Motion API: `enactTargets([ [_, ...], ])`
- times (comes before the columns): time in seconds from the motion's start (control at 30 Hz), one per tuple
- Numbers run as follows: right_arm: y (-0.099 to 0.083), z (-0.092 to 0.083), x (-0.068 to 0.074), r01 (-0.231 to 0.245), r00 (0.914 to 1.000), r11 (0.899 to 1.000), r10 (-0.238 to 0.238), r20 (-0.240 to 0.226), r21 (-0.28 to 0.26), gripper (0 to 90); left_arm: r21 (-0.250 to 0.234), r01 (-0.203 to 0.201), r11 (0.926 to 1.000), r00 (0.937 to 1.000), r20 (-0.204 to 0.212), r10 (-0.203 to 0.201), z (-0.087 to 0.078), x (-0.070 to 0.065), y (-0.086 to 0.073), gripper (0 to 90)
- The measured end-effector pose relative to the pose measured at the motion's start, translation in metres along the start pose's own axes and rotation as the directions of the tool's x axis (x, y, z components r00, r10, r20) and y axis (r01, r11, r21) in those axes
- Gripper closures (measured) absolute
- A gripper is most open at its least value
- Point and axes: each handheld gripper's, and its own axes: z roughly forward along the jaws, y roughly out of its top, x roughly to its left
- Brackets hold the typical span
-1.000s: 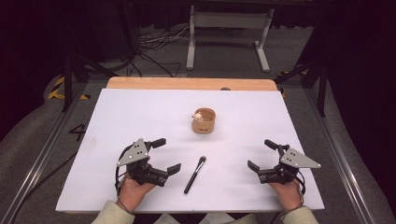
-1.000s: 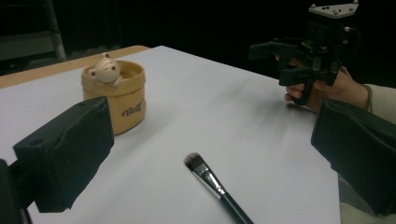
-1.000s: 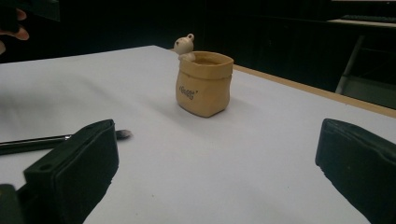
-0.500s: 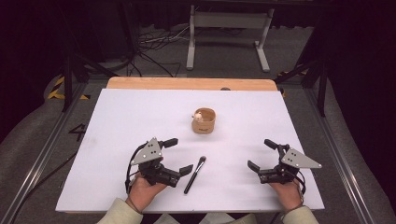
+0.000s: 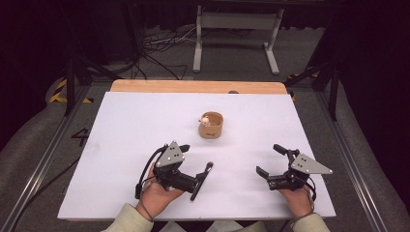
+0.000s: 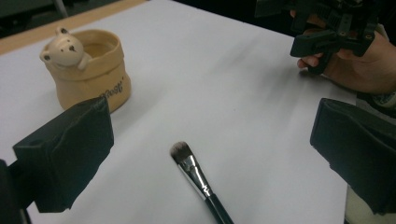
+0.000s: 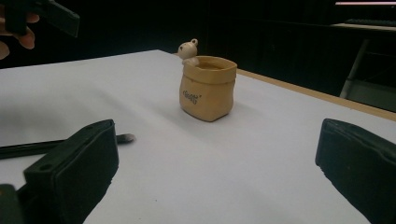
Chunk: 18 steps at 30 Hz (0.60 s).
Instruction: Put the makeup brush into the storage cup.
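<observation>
Brush point(image 6: 198, 175) is what this seems to be about, though nobody handed me a task, so take that as my guess. It's a slim black makeup brush lying flat on the white desk point(image 5: 121, 125), close to the near edge and a little left of the middle, bristles pointing toward the far edge. From my left gripper view I can see the soft tip and the shiny metal collar on the desk between my two jaws.

My left gripper point(image 5: 186, 166) sits right over the brush, jaws spread wide with the brush in the gap. Nothing is clamped; the pads look clear of the handle on both sides. My right gripper point(image 5: 270, 162) rests near the near right corner, well apart from the brush, jaws parted as well and holding nothing.

The only other thing on the desk is a little tan pot point(image 5: 211, 125) shaped like a sack with a tiny bear point(image 6: 64, 46) peeking over its rim. It stands upright around the middle of the desk, beyond the brush, and what I can see of its inside looks empty.

So progress-wise, I'd say basically nothing is done. If the idea is brush into pot, then the grab, the lift and the drop are all left. The left hand looks lined up for the grab.
</observation>
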Motion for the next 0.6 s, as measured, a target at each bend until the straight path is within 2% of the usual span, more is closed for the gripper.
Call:
enactTargets([
  [0.07, 0.000, 0.000, 0.000, 0.001, 1.0000, 1.000, -0.001, -0.001, -0.001, 0.0, 0.018, 0.007, 0.9998, 0.9999, -0.010, -0.007, 0.001, -0.001, 0.001, 0.4],
  [0.1, 0.000, 0.000, 0.000, 0.003, 1.0000, 1.000, -0.003, 0.000, -0.001, 0.0, 0.060, 0.012, 0.9981, 0.9995, -0.030, -0.010, 0.002, -0.002, 0.004, 0.4],
  [0.23, 0.000, 0.001, 0.000, -0.005, 0.9999, 1.000, 0.005, -0.010, 0.009, 0.0, 0.102, 0.035, 0.9941, 0.9993, -0.020, -0.033, 0.004, -0.003, 0.008, 0.4],
  [0.33, -0.001, 0.002, 0.001, -0.002, 0.9999, 1.000, 0.002, -0.011, 0.014, 0.0, 0.145, 0.044, 0.9884, 0.9989, -0.019, -0.042, 0.004, -0.003, 0.013, 0.4],
  [0.37, -0.001, 0.002, 0.001, -0.002, 0.9999, 1.000, 0.002, -0.011, 0.014, 0.0, 0.158, 0.035, 0.9868, 0.9993, -0.016, -0.033, 0.004, -0.003, 0.014, 1.1],
  [0.43, -0.001, 0.002, 0.000, -0.002, 0.9999, 1.000, 0.002, -0.013, 0.018, 0.0, 0.193, 0.029, 0.9807, 0.9987, -0.047, -0.021, 0.004, -0.005, 0.017, 2.5],
  [0.53, -0.001, 0.002, 0.000, -0.006, 0.9998, 1.000, 0.007, -0.018, 0.020, 0.0, 0.211, 0.033, 0.9768, 0.9985, -0.050, -0.023, 0.003, -0.005, 0.020, 3.3],
  [0.6, -0.001, 0.002, 0.001, -0.007, 0.9998, 1.000, 0.008, -0.021, 0.024, 0.0, 0.241, 0.044, 0.9696, 0.9983, -0.049, -0.033, 0.003, -0.005, 0.024, 3.8],
])
